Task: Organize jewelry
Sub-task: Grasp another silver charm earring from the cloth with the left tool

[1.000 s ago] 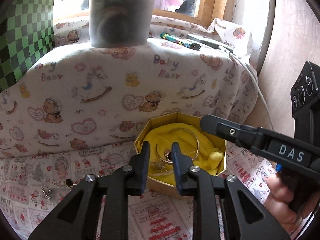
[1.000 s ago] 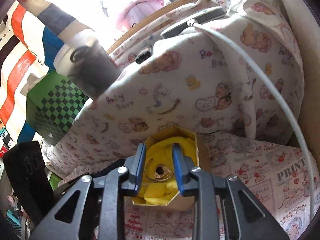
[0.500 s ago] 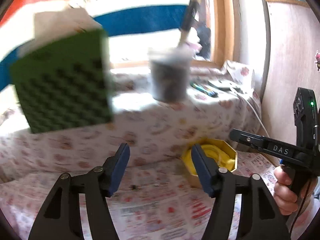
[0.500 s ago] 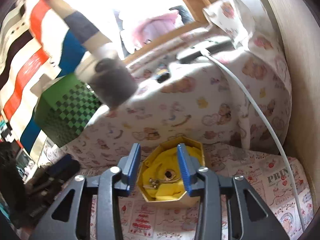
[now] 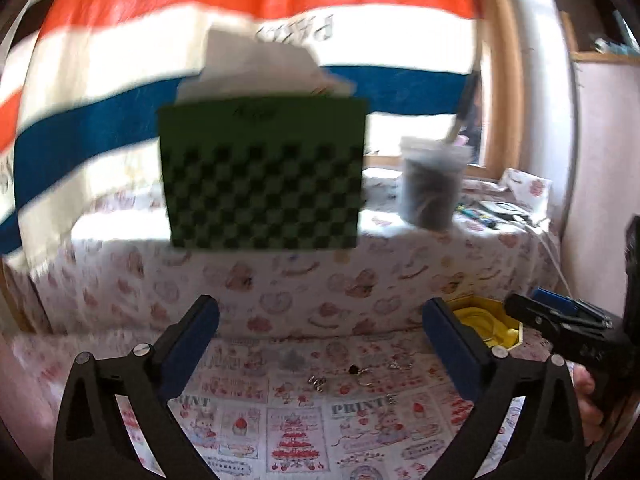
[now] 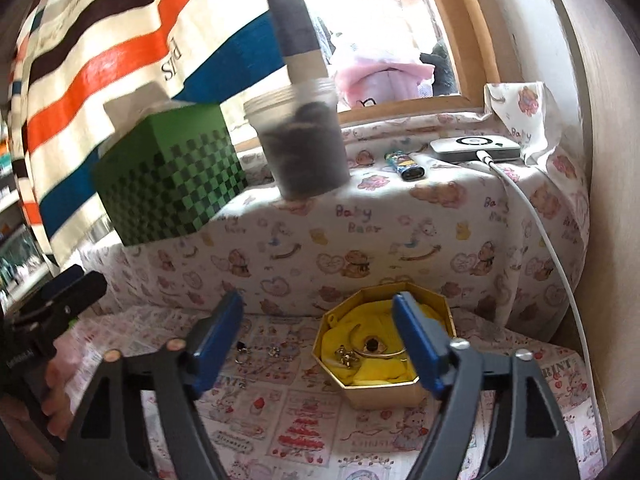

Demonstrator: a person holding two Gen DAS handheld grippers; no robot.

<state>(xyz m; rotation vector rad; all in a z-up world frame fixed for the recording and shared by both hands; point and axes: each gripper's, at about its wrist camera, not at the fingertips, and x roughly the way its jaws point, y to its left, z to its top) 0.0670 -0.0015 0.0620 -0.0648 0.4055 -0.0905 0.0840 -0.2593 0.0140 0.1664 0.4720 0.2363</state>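
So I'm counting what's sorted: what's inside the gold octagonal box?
The gold octagonal box holds crumpled yellow cloth; on it lie a thin bangle, a dark-centred piece and a small metallic cluster. Anything under the cloth is hidden.

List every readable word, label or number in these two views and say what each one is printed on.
"PRINT": printed tablecloth, in two panels.
"Baby Bear": cartoon-bear cover over the raised ledge.
"PARIS", mirrored in the left view, partly legible in the right: striped towel.
Too blurred to read: the label on the right gripper, the small lines in the tablecloth panels, the print on the lighter.
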